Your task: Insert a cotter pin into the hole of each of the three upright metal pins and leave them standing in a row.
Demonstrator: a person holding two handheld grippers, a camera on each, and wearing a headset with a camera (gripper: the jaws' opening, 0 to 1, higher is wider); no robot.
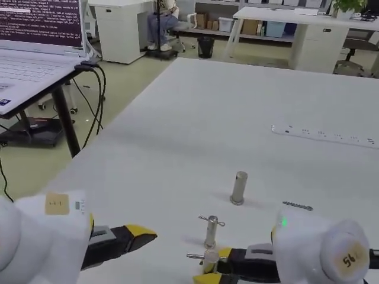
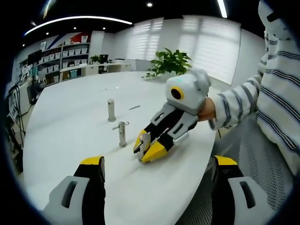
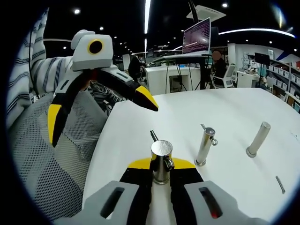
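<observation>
Right gripper [image 3: 161, 167] clamps 1 upright metal pin [image 3: 161, 150] between its jaws. Left gripper [image 3: 101, 117] stands open and empty, well apart from it.

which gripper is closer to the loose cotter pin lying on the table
Right. The right gripper, shut on the nearest metal pin, sits left of the loose cotter pin; the left gripper, open, is much farther left.
</observation>
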